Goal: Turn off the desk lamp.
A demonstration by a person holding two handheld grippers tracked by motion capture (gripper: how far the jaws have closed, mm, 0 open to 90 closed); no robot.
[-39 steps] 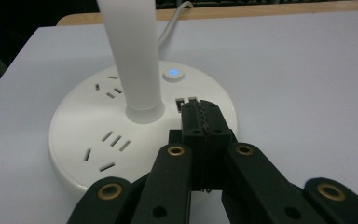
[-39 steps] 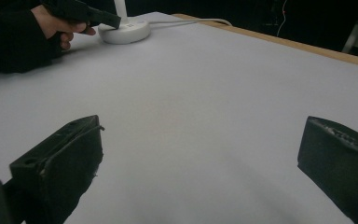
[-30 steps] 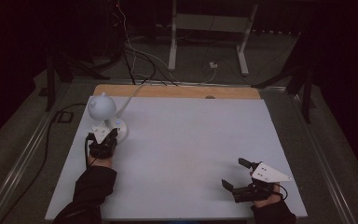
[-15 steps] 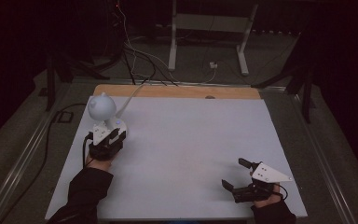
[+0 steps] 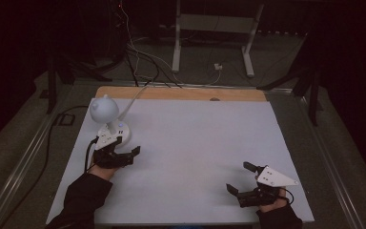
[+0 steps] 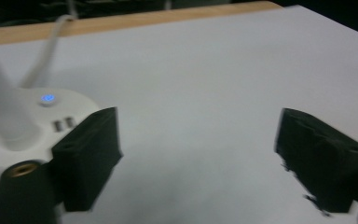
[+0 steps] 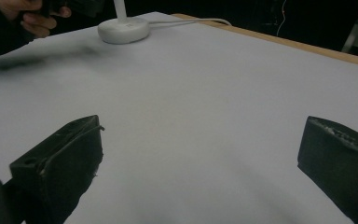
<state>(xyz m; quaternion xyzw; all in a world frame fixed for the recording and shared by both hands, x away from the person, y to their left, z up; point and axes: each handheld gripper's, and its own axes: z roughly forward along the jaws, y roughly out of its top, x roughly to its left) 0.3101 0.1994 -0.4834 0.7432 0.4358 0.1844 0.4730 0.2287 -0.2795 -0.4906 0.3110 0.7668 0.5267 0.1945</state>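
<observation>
the right gripper (image 5: 242, 179) is sitting nearest the person's edge of the white table (image 5: 200, 157), its jaws standing wide apart and released, nothing lying between them but bare white surface. in the right gripper view the two black pads (image 7: 70, 154) are rising from the bottom corners, and far beyond them, up and to the left of the left-hand pad, the lamp's round base is showing small with its cable trailing away toward the wooden strip at the far edge.

the left gripper (image 5: 126, 147) is lying further up the table, held by a hand in a dark sleeve (image 5: 83, 198). its jaws have just been opening and are now standing released, with only bare table between them. in the left gripper view the white desk lamp (image 6: 23, 126) is sitting just outside the left-hand pad (image 6: 86, 154), its round base close against that pad's outer side; whether the two are touching i cannot tell. a small blue light (image 6: 47, 98) is glowing on the base, just past the pad's tip, with two small slots beside it, and the lamp's white stem is rising left of that.

in the high view the lamp's rounded head (image 5: 104, 109) is hanging beyond the left gripper, and its white cable (image 5: 132, 98) is running off past the wooden strip (image 5: 181, 93) to the floor.
</observation>
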